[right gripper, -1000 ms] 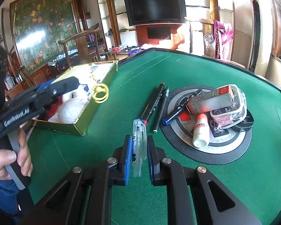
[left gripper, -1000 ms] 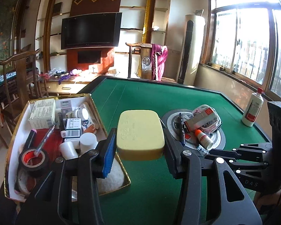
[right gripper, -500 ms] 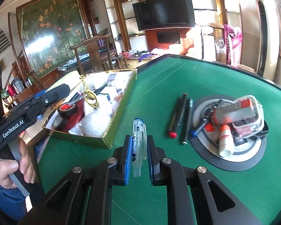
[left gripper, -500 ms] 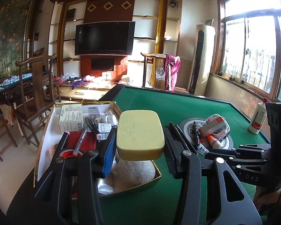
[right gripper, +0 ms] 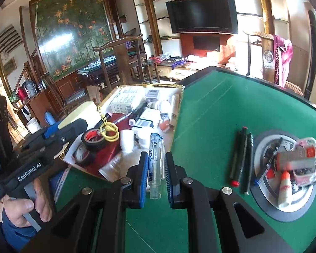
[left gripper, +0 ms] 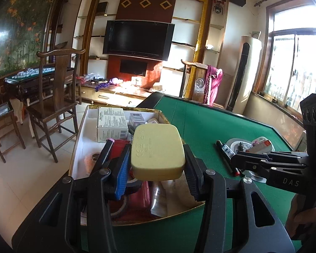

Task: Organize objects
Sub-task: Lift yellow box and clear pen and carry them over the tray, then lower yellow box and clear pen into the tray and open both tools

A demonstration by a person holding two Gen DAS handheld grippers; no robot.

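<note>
My left gripper (left gripper: pixel 155 162) is shut on a pale yellow rounded case (left gripper: pixel 155 143), held above the open gold-rimmed box (left gripper: pixel 82 130). The box holds tape rolls (right gripper: pixel 92 137), white cartons (left gripper: pixel 111 124) and small bottles. In the right wrist view that gripper (right gripper: pixel 63 135) sits at the left over the box (right gripper: pixel 149 85), with a yellow key ring (right gripper: pixel 108 130) dangling beside it. My right gripper (right gripper: pixel 157 158) is shut on a clear plastic pen (right gripper: pixel 157 147) with blue markings, over the box's near right corner. From the left wrist view, the right gripper (left gripper: pixel 236 158) hovers over the green felt.
A round black tray (right gripper: pixel 263 208) with a glue bottle (right gripper: pixel 284 187) and small packets sits on the green table (right gripper: pixel 210 109) to the right. Dark pens (right gripper: pixel 240 156) lie between tray and box. A wooden chair (left gripper: pixel 52 105) stands left of the table. A hand (right gripper: pixel 25 208) grips the left handle.
Both grippers have moved left across the table, from near the round tray to over the box. Each keeps its grip, on the yellow case and on the clear pen.
</note>
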